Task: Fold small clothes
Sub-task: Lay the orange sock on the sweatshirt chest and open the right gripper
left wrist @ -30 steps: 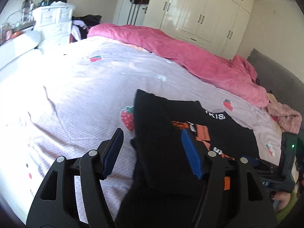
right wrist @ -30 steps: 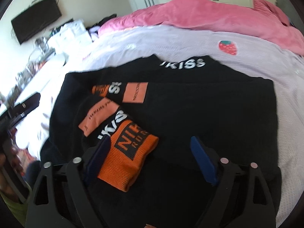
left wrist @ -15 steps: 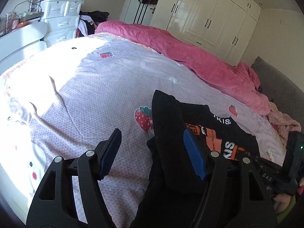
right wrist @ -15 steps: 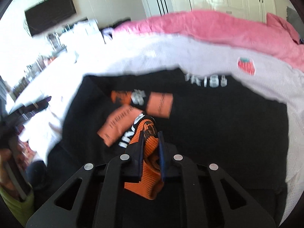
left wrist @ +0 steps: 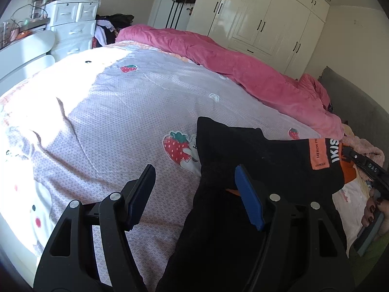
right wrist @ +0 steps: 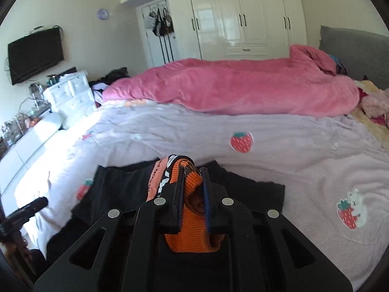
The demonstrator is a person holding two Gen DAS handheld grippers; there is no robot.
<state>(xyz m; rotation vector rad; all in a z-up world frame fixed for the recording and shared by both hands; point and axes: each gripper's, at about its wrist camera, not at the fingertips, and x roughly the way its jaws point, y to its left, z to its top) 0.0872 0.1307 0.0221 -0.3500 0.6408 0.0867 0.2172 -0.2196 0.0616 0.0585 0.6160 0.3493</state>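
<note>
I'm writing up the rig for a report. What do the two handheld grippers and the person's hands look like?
Both the left gripper and the right gripper have matte black angular linkage arms with triangular cut-outs and silver round pivot pins. Their jaws carry flat ribbed blue pads. No cables show. The right hand has dark red painted nails. White lettering "DAS" marks the right gripper's body in the left wrist view.

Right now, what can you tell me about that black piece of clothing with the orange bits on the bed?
The black garment looks like soft knit, with an orange ribbed cuff, an orange label and white lettering. The right gripper is shut on the cuff and holds that end raised above the bedsheet, so the cloth slopes down from it. The rest lies crumpled on the sheet by the strawberry print. The left gripper is open, one finger over the cloth, not pinching it.
</note>
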